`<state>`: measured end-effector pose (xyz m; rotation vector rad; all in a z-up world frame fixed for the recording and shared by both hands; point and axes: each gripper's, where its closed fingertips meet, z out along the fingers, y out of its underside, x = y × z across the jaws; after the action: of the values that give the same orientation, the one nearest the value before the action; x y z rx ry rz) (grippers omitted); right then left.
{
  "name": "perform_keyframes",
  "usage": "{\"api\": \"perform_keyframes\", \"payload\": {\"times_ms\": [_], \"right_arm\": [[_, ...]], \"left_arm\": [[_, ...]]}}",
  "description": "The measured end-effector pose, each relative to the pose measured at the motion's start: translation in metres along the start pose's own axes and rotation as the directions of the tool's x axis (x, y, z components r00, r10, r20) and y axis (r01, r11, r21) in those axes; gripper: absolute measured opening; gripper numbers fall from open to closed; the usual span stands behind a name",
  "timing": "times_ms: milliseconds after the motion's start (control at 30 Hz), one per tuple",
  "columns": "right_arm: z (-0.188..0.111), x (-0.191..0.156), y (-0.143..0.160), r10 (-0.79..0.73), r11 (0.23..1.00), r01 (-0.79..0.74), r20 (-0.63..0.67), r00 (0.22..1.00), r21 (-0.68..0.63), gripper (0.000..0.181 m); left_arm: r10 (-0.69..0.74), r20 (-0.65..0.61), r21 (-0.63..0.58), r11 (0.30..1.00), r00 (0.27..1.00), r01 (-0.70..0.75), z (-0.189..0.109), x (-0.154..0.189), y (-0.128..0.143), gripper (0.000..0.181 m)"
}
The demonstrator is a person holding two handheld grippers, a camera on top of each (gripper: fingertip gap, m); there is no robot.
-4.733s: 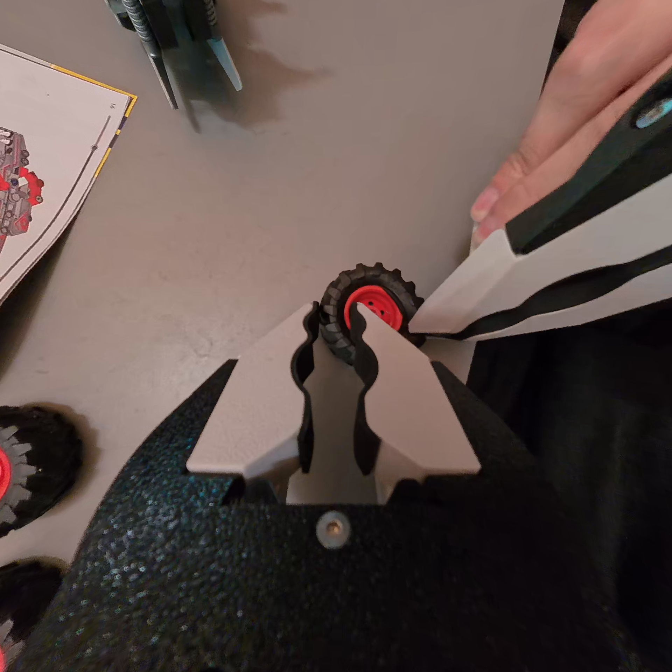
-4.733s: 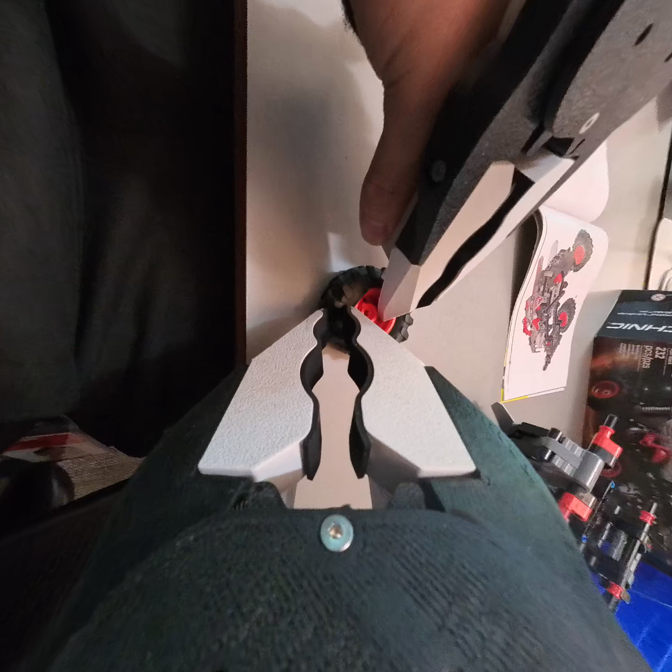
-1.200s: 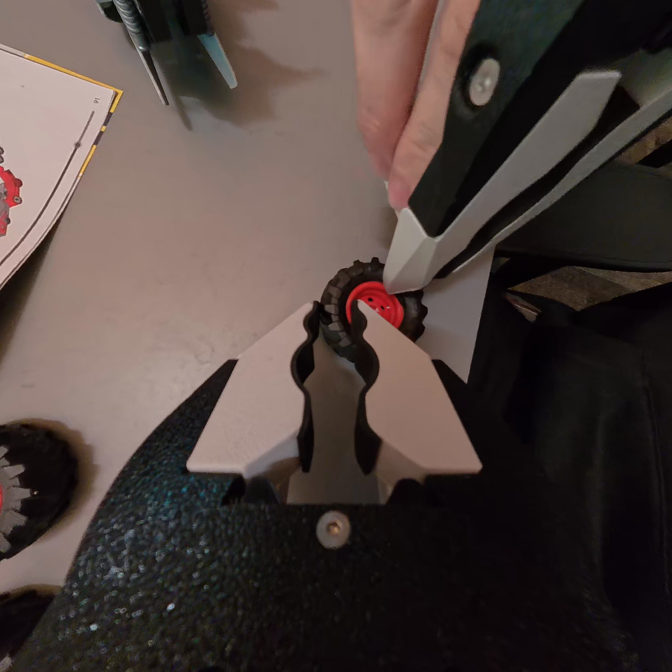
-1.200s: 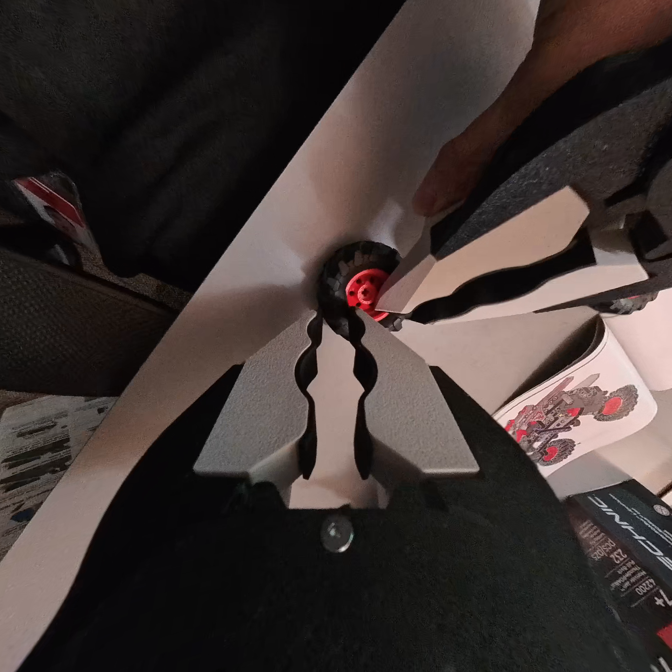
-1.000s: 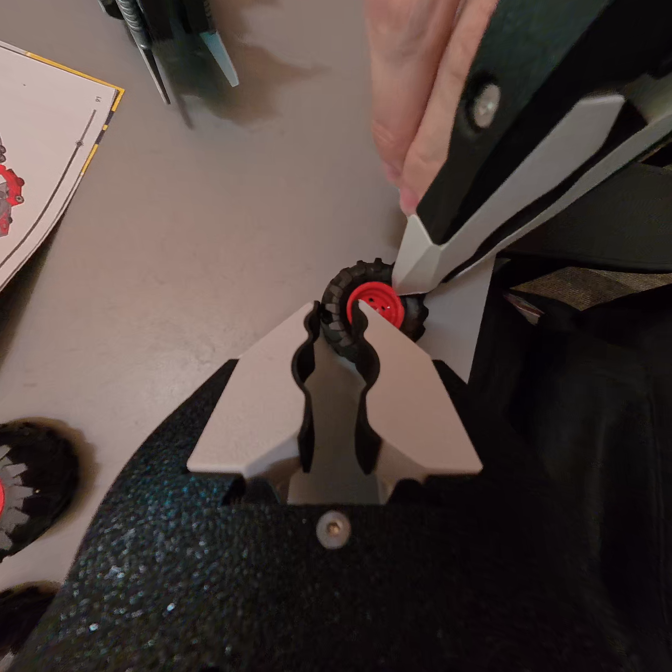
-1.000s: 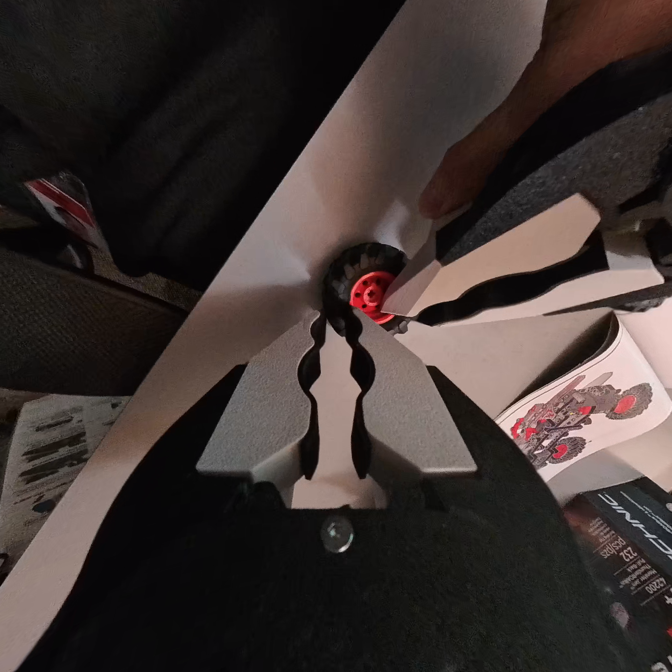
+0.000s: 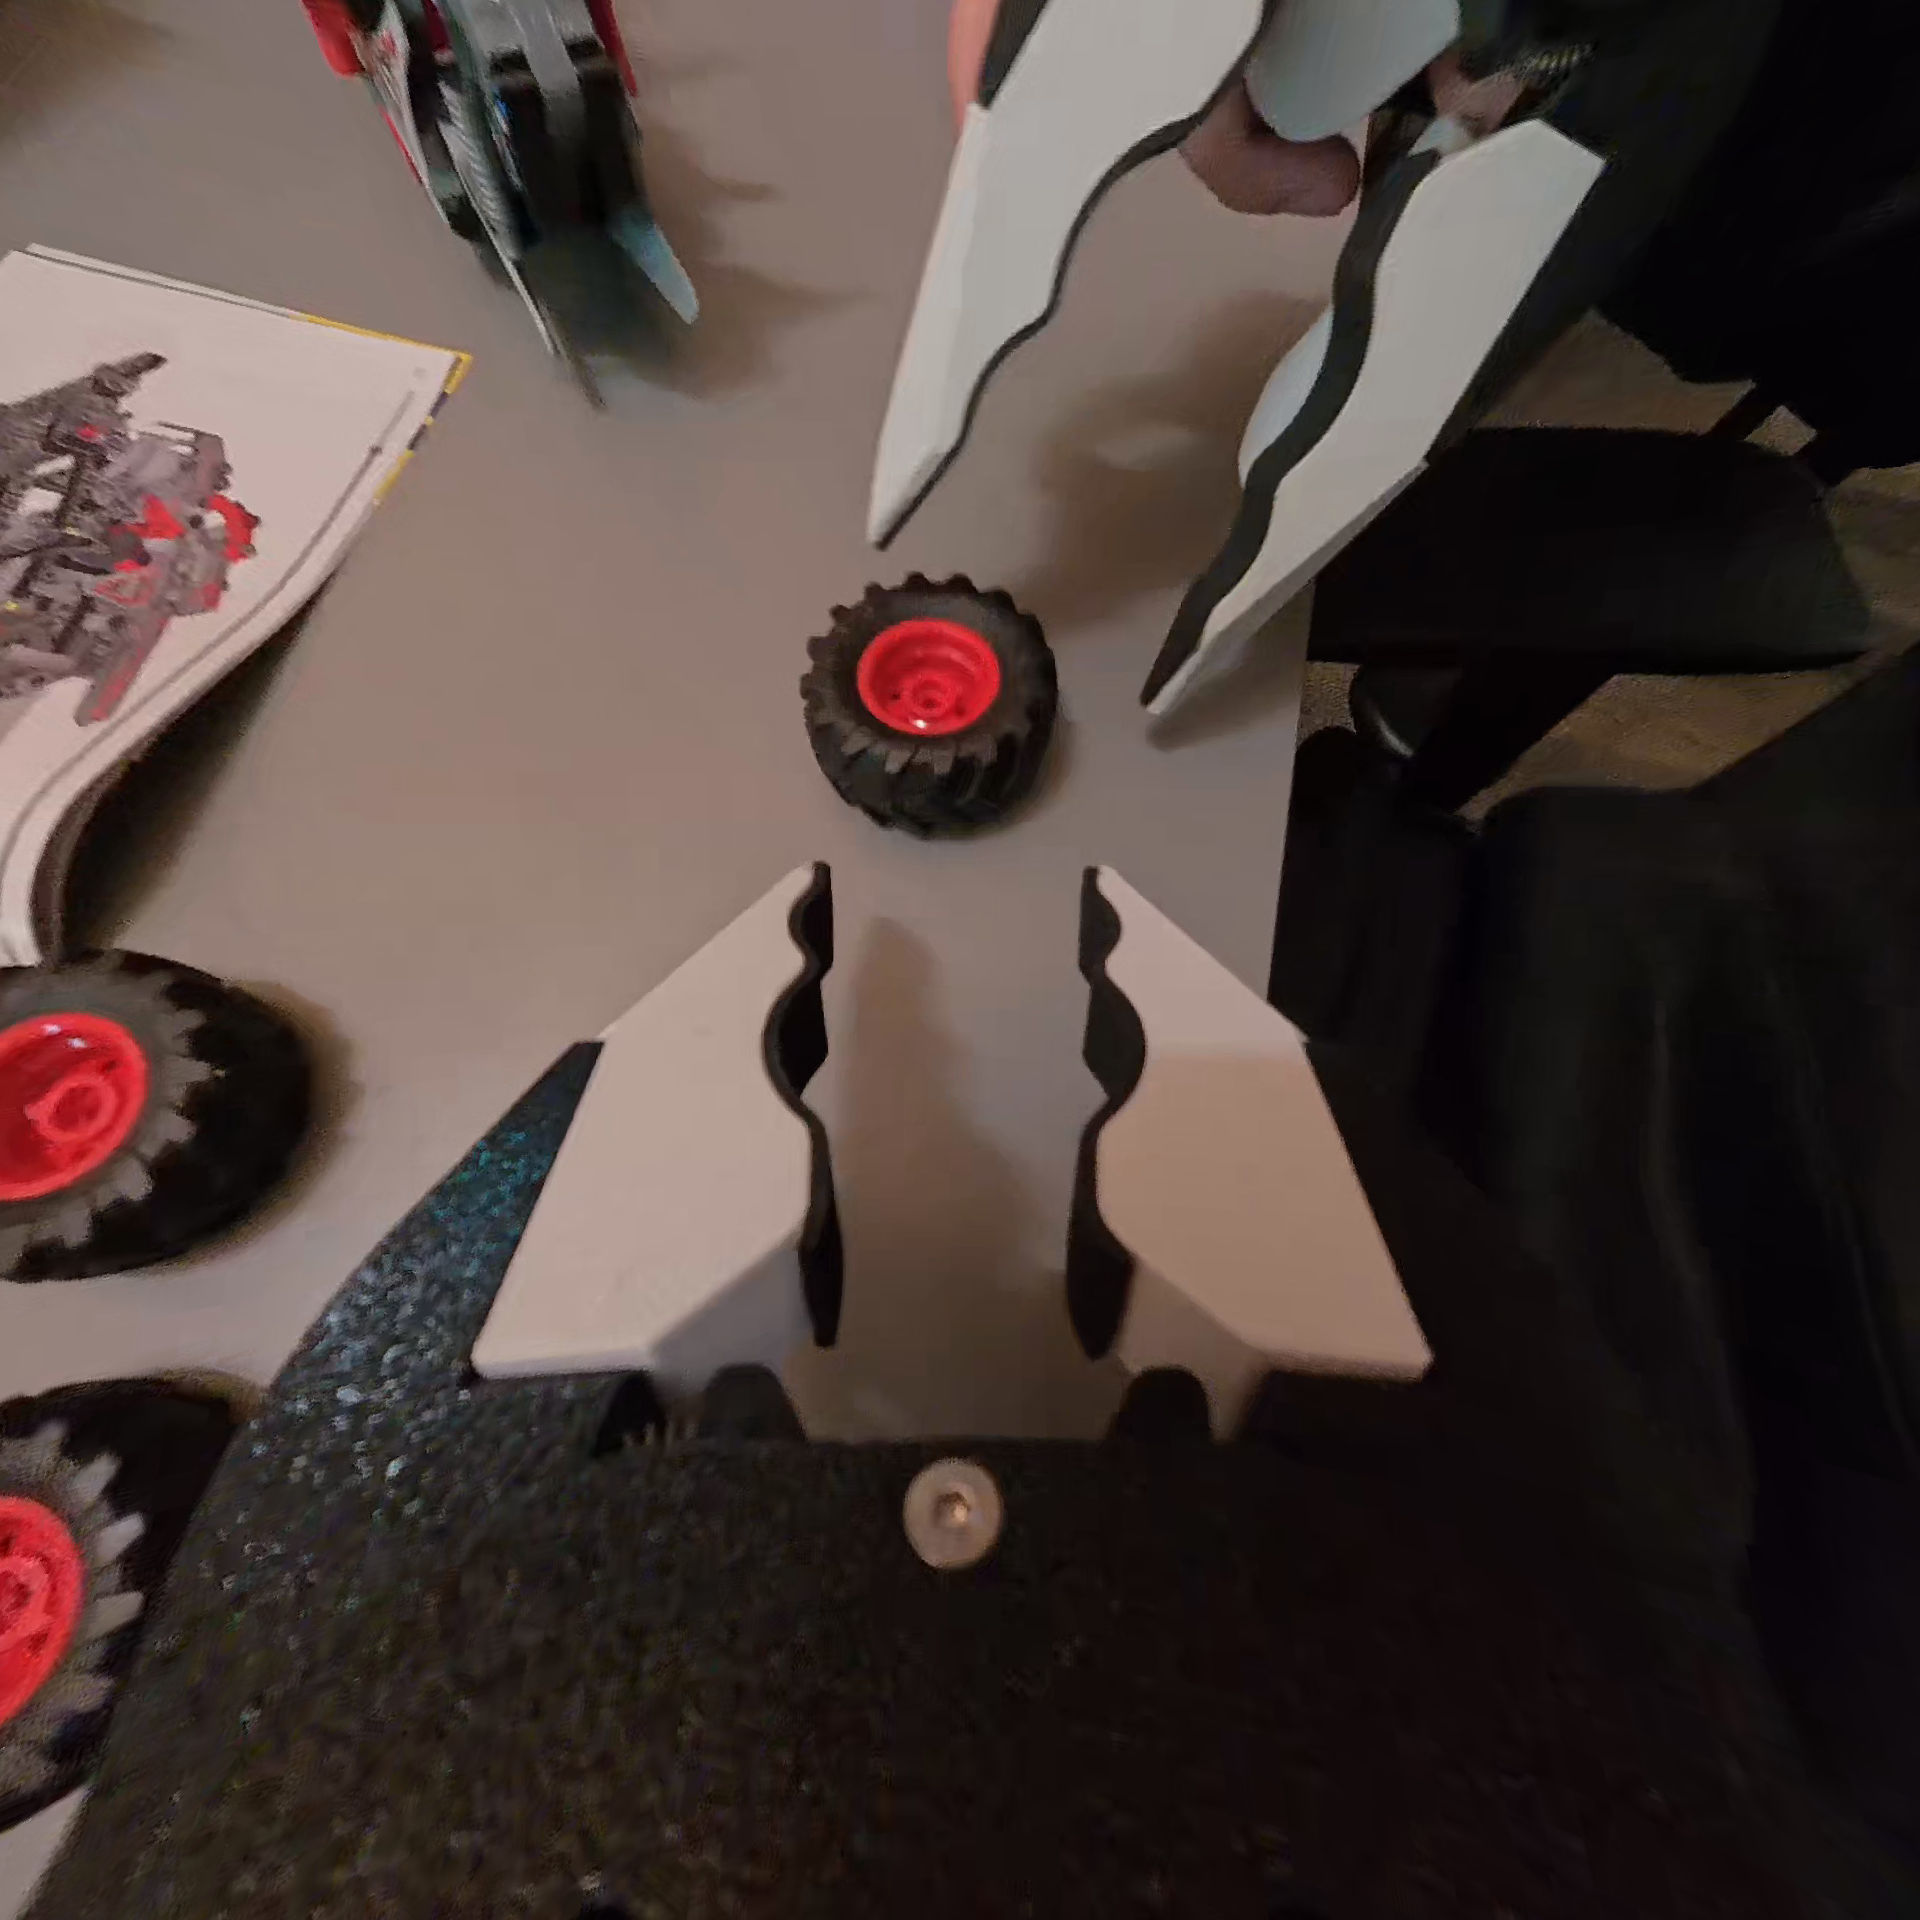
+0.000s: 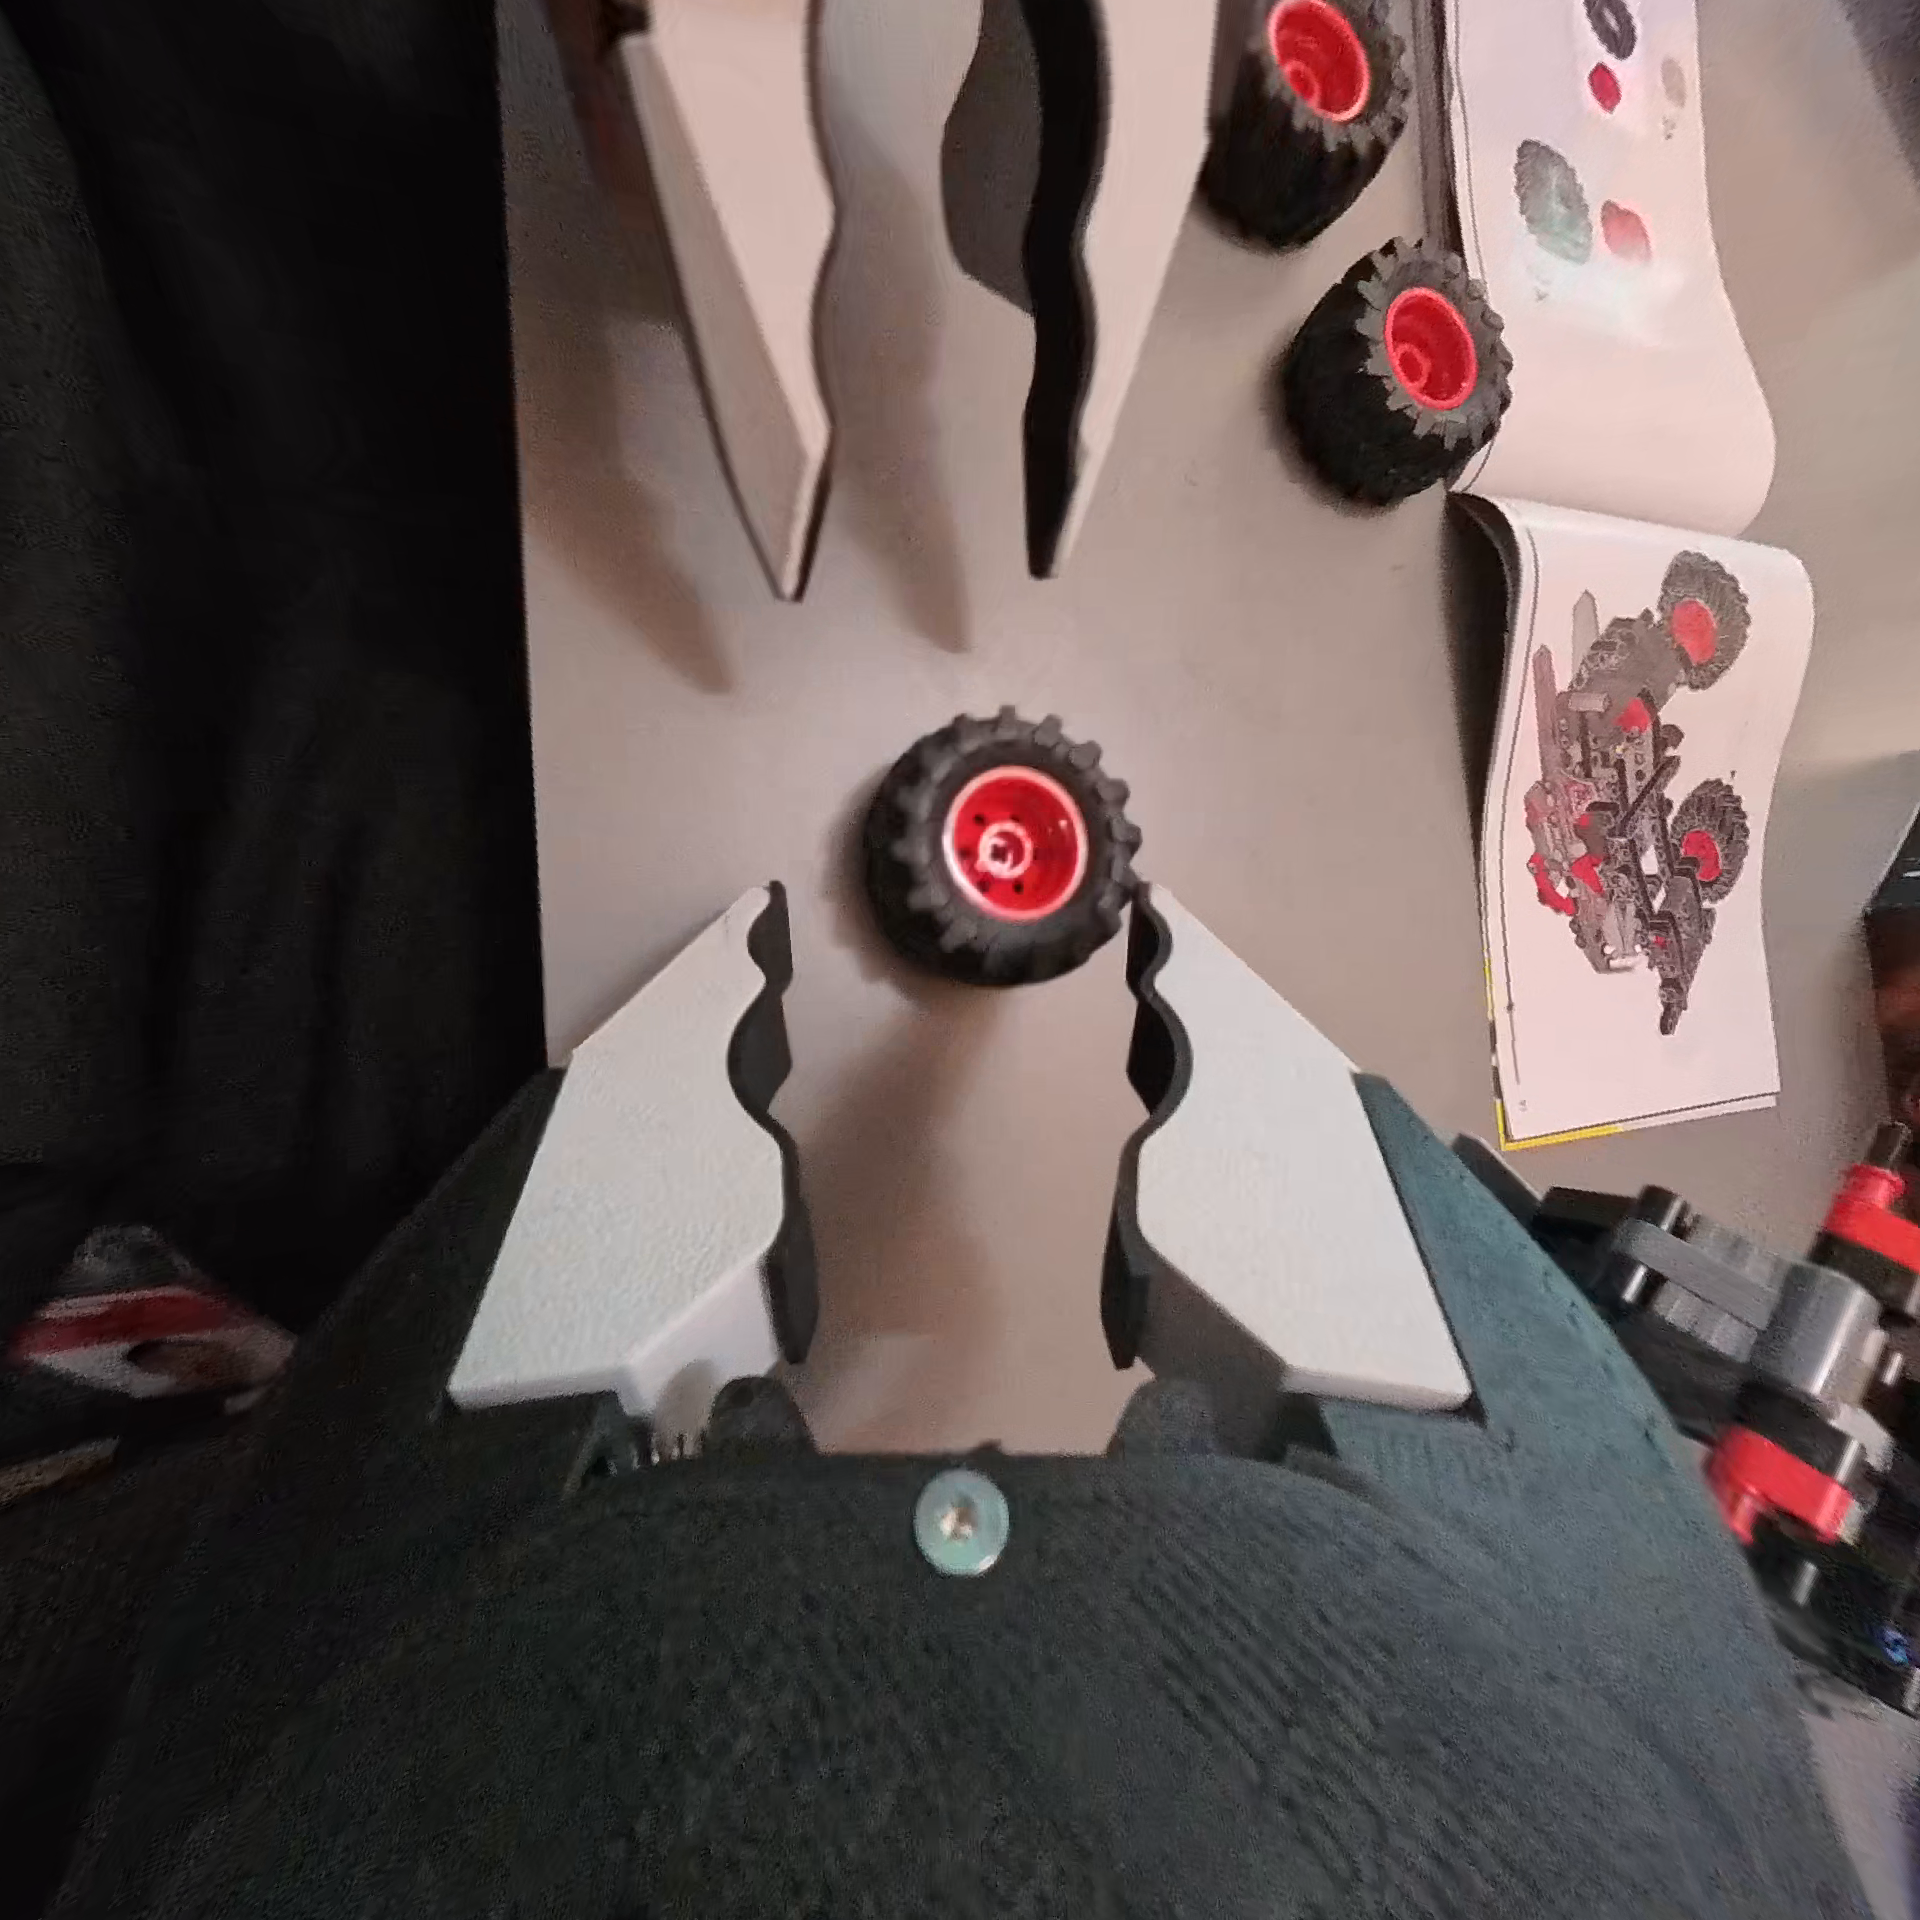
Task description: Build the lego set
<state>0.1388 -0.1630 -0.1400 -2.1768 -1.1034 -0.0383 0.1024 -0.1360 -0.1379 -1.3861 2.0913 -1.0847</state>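
At far left of surface [image 7: 582,727]: two finished wheels [image 7: 99,1112], instruction booklet [image 7: 156,540] open beside them. Centre, near surface's right edge: small wheel [image 7: 928,698], red hub up, black tyre seated, lying flat and now free. Released a second ago by both. Left gripper [image 7: 956,883] now spread wide, just short of wheel, empty. Right gripper [image 8: 961,904] likewise wide, tips flanking wheel [image 8: 1000,847], empty. Judged: tyre-on-rim step complete. Chassis [image 8: 1766,1340] at far right, likely next for wheel mounting.
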Motion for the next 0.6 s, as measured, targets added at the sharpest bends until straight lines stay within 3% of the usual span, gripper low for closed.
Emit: {"api": "perform_keyframes", "payload": {"times_ms": [33, 167, 233, 300, 367, 467, 533, 600], "right_arm": [[0.004, 0.004, 0.0, 0.01, 1.0, -0.009, -0.022, 1.0, 0.003, 0.063], [0.014, 0.007, 0.009, 0.002, 0.999, -0.003, -0.01, 1.0, -0.041, 0.054], [0.015, 0.012, 0.008, 0.058, 0.998, -0.058, 0.005, 0.998, -0.021, 0.054], [0.018, 0.021, 0.001, 0.241, 0.968, -0.244, 0.053, 0.969, 0.051, 0.053], [0.017, 0.031, -0.011, 0.45, 0.871, -0.473, 0.167, 0.877, 0.135, 0.053], [0.017, 0.039, -0.033, 0.603, 0.686, -0.697, 0.376, 0.704, 0.207, 0.052], [0.023, 0.044, -0.037, 0.653, 0.613, -0.764, 0.413, 0.634, 0.202, 0.052], [0.029, 0.048, -0.038, 0.653, 0.622, -0.755, 0.394, 0.647, 0.21, 0.052]], "left_arm": [[0.005, 0.002, 0.001, 1.0, 1.0, -0.005, 0.002, 0.002, 0.002, 0.046], [0.03, 0.062, 0.022, 0.999, 0.998, -0.031, 0.008, -0.001, 0.002, 0.051], [0.151, 0.147, 0.049, 0.986, 0.977, -0.16, 0.008, -0.005, -0.006, 0.051], [0.319, 0.256, 0.055, 0.938, 0.912, -0.344, 0.005, -0.007, -0.016, 0.051], [0.457, 0.34, 0.004, 0.873, 0.822, -0.487, 0.006, -0.011, -0.021, 0.054], [0.581, 0.446, -0.103, 0.789, 0.682, -0.605, 0.01, -0.028, -0.025, 0.057], [0.557, 0.51, -0.131, 0.803, 0.655, -0.581, 0.011, -0.04, -0.028, 0.058], [0.5, 0.529, -0.143, 0.849, 0.686, -0.509, 0.014, -0.048, -0.025, 0.058]]}}
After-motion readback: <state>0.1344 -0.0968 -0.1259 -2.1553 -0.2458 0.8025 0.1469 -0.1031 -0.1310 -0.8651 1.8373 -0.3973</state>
